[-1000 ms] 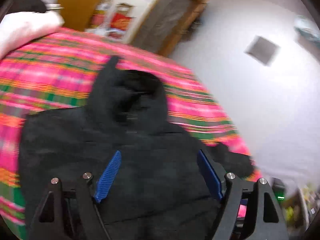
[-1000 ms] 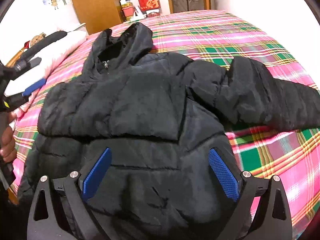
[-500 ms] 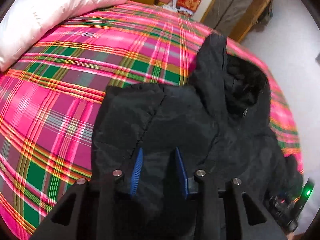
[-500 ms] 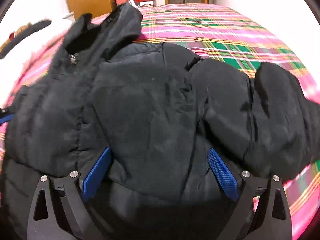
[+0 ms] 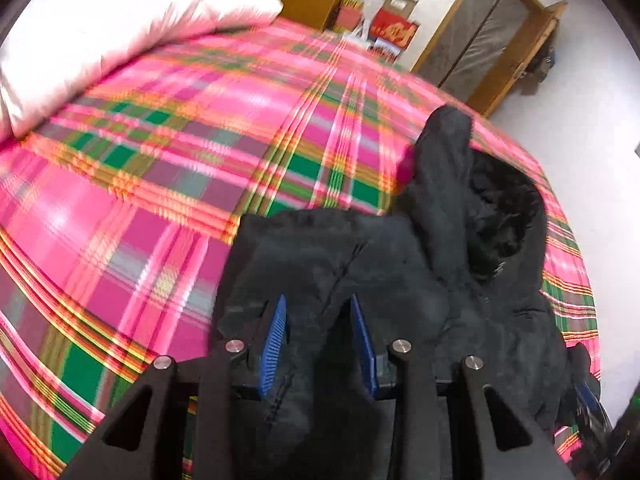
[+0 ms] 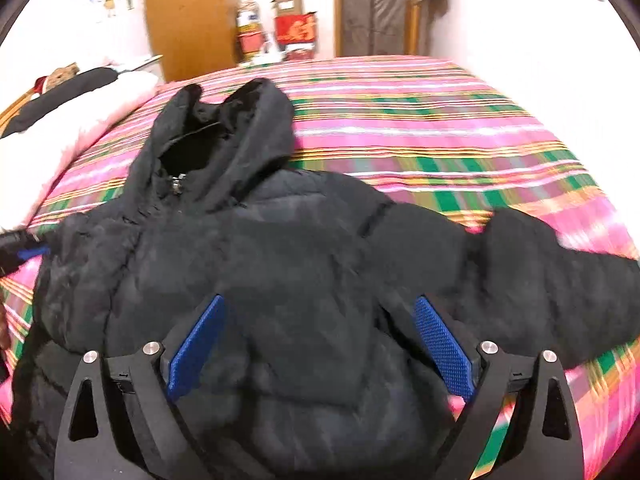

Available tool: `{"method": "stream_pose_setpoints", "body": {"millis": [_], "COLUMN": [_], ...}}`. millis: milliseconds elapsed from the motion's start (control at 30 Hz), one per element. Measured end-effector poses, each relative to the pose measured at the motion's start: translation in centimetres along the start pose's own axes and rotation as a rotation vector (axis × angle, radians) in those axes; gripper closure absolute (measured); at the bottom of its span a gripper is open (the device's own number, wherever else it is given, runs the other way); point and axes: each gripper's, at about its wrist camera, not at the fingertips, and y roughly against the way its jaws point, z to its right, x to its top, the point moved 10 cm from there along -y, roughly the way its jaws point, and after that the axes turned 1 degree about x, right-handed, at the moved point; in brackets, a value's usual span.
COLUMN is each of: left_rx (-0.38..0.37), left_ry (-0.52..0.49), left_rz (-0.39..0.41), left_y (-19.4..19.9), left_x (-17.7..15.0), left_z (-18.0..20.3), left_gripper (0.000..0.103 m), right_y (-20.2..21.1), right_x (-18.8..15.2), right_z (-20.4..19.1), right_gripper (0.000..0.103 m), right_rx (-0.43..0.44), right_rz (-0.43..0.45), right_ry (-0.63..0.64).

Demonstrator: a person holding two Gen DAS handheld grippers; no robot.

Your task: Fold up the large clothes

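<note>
A black hooded puffer jacket lies front up on the plaid bed, hood toward the far side, one sleeve stretched out to the right. It also shows in the left wrist view. My left gripper is shut on a fold of the jacket at its left shoulder and sleeve edge. My right gripper is open wide, low over the jacket's chest, with nothing between its pads. The left gripper's blue tip shows at the jacket's left edge in the right wrist view.
The bed has a pink, green and orange plaid cover. A white pillow lies at its far left. Wooden wardrobe, red boxes and a door stand beyond the bed. A white wall is on the right.
My left gripper went from wide open over the jacket to the left shoulder and closed on the fabric. My right gripper drew back a little and stayed open.
</note>
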Motion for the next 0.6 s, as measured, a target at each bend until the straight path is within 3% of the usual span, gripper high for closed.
{"method": "stream_pose_setpoints", "body": {"millis": [67,267,600], "left_rx": [0.017,0.104,0.095], "left_ry": [-0.011,-0.14,-0.112], "left_rz": [-0.026,-0.019,-0.013], "left_y": [-0.9,-1.9,-2.1], "left_x": [-0.4,-1.1,-1.3], "left_z": [-0.3,0.4,0.1], "left_gripper": [0.068,0.067,0.067], "right_y": [-2.9,-6.1,-6.2], "right_x": [-0.1,-1.4,-1.4], "right_z": [-0.3,-0.5,-0.8], "right_gripper": [0.052,0.052,0.052], "right_rx": [-0.001,0.04,0.015], "right_rz": [-0.066,-0.125,-0.153], "right_ry": [0.019,0.023,0.052]}}
